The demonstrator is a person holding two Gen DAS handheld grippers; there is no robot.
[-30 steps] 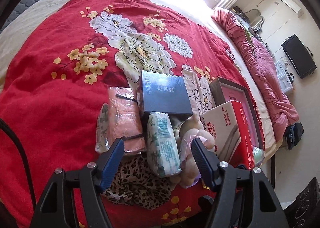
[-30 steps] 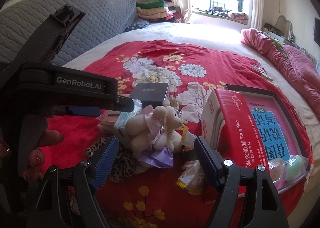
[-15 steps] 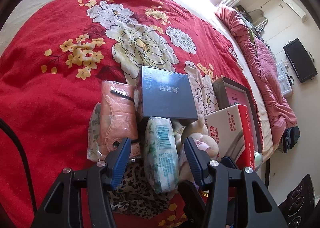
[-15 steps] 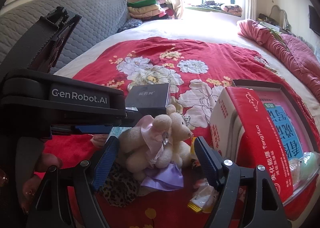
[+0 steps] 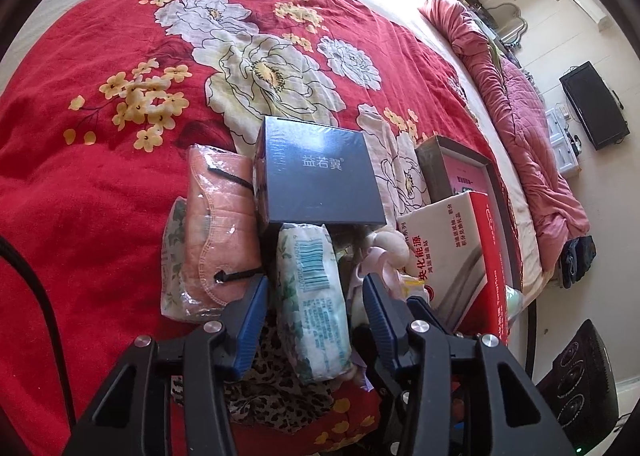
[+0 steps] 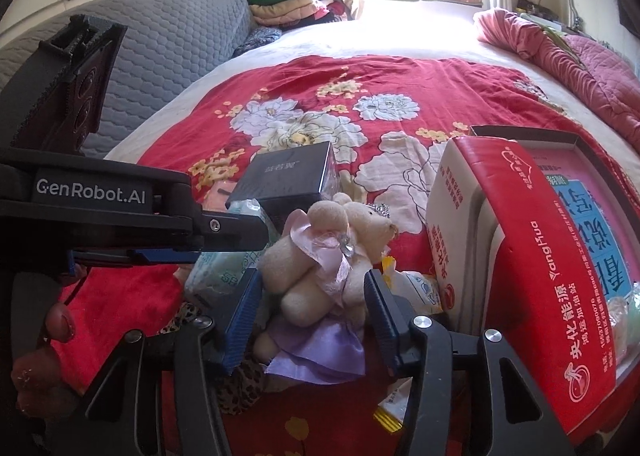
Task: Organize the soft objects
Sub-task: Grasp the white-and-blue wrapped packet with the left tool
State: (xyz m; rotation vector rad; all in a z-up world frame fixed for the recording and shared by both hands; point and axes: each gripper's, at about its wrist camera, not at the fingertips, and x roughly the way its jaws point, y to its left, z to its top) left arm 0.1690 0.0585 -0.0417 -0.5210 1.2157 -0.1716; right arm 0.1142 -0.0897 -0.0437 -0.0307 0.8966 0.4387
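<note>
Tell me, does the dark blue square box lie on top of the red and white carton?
No, the dark blue square box rests apart from the red and white carton.

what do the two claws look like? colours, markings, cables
Both the left claw and right claw have matte black angular frames, silver screws and ribbed blue pads. The left body reads "GenRobot.AI" in white; a black cable runs beside it.

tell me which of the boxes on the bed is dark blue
The dark blue glossy square box with pale lettering, beside the pink mask packet; the tall red-and-white carton and the flat pink-lined tray are not.
</note>
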